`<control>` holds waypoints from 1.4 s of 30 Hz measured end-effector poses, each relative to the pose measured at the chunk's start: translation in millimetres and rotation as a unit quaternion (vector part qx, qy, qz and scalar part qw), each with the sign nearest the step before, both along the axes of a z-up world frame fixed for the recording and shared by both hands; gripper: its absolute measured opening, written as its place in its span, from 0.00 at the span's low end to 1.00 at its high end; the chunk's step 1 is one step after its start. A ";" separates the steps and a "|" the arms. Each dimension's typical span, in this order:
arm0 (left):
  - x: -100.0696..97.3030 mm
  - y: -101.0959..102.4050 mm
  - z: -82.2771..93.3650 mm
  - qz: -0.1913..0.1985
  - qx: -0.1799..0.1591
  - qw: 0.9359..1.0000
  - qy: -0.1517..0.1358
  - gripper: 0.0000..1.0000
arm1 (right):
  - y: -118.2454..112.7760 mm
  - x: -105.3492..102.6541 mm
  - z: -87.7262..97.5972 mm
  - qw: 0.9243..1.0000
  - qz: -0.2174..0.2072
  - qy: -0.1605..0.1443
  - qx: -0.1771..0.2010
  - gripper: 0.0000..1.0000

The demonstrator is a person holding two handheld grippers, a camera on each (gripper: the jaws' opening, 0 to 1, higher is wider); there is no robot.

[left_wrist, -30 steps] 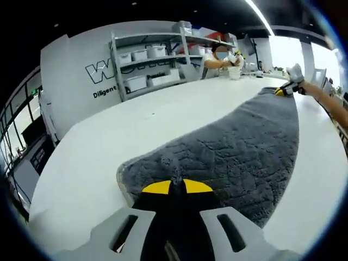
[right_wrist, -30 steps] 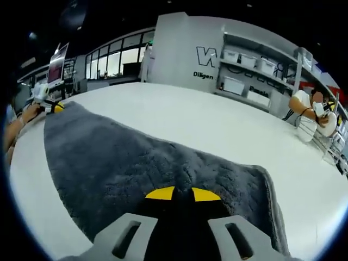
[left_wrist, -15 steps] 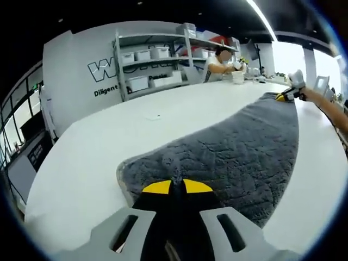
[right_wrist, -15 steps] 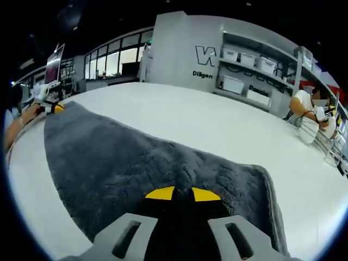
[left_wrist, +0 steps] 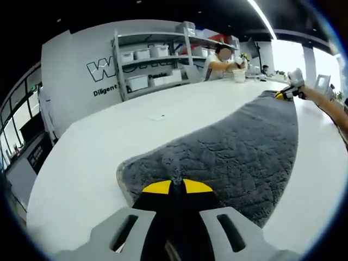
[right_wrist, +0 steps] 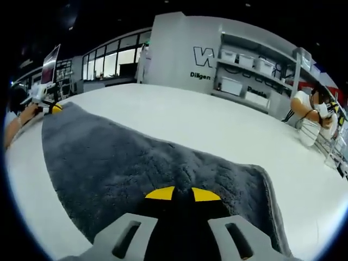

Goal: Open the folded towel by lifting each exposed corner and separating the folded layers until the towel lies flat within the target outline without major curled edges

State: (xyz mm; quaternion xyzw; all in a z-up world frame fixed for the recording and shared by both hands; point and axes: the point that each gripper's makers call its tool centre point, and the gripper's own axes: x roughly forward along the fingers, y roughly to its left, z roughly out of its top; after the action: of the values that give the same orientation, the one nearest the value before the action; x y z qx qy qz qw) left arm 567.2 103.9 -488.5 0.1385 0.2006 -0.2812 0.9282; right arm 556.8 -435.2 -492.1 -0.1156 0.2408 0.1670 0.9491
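Note:
A grey plush towel [left_wrist: 234, 147] lies stretched out on a white table [left_wrist: 103, 147]. My left gripper [left_wrist: 176, 185] is shut on one end of the towel, its yellow-tipped jaws pinching the edge. At the far end, the right gripper [left_wrist: 285, 92] holds the other end, in a person's hand. In the right gripper view the same towel [right_wrist: 119, 157] runs away to the left, and my right gripper [right_wrist: 183, 191] is shut on its near edge. The left gripper [right_wrist: 50, 107] shows small at the towel's far end.
A person [left_wrist: 220, 60] sits at the table's far side with a white cup [left_wrist: 237, 75]. Grey shelves with white bins [left_wrist: 147, 65] stand against a wall with lettering. Bare white table [right_wrist: 179, 119] lies beyond the towel.
Both views shifted slightly as the hands moved; the towel stays stretched between the two grippers, both still shut on its ends.

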 end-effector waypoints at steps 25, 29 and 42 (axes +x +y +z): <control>15.1 3.8 1.0 0.020 -0.016 0.999 0.023 0.10 | 1.2 11.7 2.6 1.000 -0.012 0.003 0.008 0.11; 15.9 9.5 4.2 0.037 -0.042 0.998 0.032 0.20 | 0.2 8.3 5.9 1.000 -0.010 -0.003 0.005 0.22; 43.7 25.0 38.2 0.068 -0.068 0.995 -0.023 0.45 | -21.8 14.4 33.7 0.998 -0.040 -0.033 0.025 0.83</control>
State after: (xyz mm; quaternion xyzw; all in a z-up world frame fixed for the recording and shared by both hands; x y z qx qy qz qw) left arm 610.9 128.9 -450.3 0.0677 0.1685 -0.2271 0.9568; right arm 571.2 -456.9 -458.4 -0.0874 0.2095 0.1311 0.9650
